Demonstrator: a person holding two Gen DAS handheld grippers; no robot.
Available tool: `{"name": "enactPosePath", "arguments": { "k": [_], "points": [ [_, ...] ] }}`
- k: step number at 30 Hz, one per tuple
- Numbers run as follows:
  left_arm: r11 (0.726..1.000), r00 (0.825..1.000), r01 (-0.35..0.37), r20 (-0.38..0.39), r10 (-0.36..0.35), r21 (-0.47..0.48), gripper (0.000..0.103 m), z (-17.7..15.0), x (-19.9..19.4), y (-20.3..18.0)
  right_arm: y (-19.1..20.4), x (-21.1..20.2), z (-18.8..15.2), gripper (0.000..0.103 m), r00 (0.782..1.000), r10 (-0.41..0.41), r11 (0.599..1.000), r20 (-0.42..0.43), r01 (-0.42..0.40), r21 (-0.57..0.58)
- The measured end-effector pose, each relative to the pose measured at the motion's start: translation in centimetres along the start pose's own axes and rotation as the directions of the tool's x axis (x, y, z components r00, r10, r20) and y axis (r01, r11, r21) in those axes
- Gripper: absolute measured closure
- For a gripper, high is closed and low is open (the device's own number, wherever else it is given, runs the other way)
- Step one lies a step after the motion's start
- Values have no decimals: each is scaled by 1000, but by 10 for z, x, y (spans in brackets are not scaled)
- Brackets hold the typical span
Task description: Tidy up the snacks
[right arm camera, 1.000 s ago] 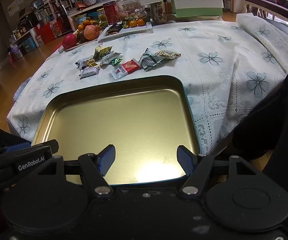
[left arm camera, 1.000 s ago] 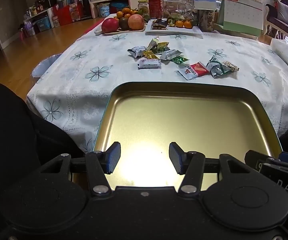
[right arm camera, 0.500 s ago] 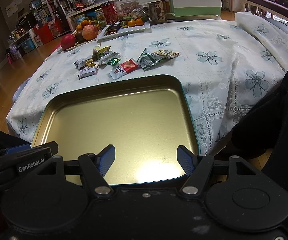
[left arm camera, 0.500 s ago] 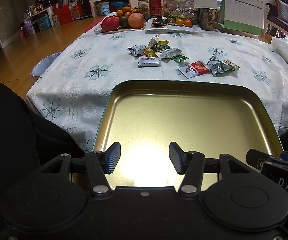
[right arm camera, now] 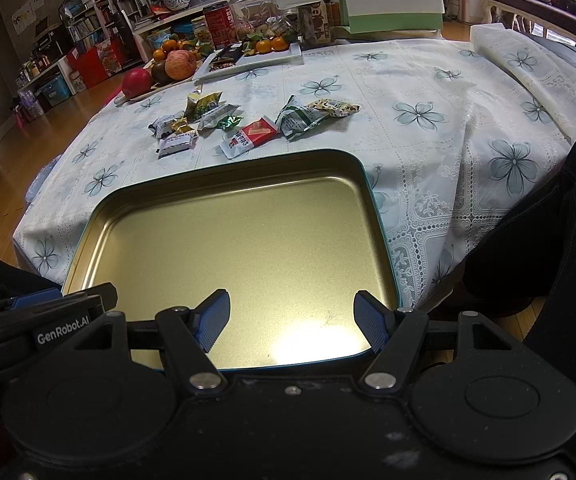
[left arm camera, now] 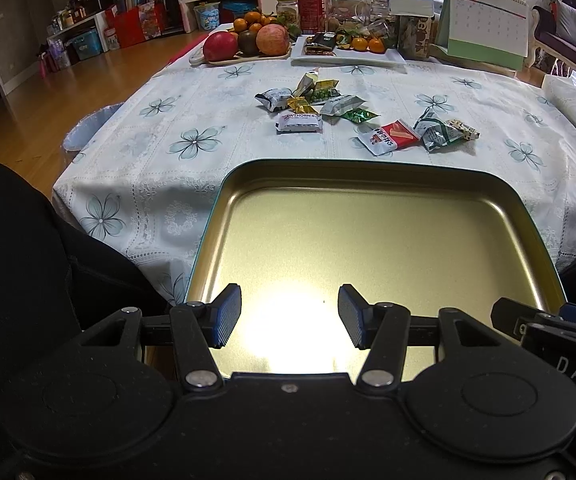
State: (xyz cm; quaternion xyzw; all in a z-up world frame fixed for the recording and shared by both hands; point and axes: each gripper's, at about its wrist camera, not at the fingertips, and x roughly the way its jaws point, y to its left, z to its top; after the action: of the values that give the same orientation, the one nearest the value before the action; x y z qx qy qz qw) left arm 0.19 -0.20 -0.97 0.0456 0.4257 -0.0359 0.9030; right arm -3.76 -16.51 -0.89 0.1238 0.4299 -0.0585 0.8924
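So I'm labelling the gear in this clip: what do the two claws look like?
Both are matte black plastic with round side housings, silver rivets and blue ribbed pads. The left claw shows white "GenRobot.AI" lettering in the right view; the right claw shows "DAS" in the left view. Dark sleeves.

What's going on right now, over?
Both tongs open, left, right, holding nothing. Tray empty. Snacks loose on tablecloth beyond. Nothing in the way.
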Motion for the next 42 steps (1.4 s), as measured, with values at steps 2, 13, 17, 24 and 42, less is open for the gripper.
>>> {"name": "enactPosePath", "arguments": {
  "k": [2, 13, 17, 24, 42],
  "points": [
    [1000, 1000, 2, -1, -2, -1, 44, 0, 0, 0, 0, 0, 0, 32, 1000, 0, 1000, -1, 0, 1],
    [1000, 1000, 1, -1, -1, 0, 44, 0, 0, 0, 0, 0, 0, 32, 1000, 0, 1000, -1, 0, 1],
    [1000, 1000, 2, -1, -2, -1, 44, 0, 0, 0, 0, 0, 0, 32, 1000, 0, 1000, -1, 0, 1],
    [1000, 1000, 1, -2, -1, -1, 44, 0, 0, 0, 0, 0, 0, 32, 1000, 0, 1000, -1, 0, 1],
    [1000, 997, -10, -71, 10, -10, 43, 12, -1, 3, 2, 8, 25, 31, 988, -84, 996, -129, 78, -52]
  ]
}}
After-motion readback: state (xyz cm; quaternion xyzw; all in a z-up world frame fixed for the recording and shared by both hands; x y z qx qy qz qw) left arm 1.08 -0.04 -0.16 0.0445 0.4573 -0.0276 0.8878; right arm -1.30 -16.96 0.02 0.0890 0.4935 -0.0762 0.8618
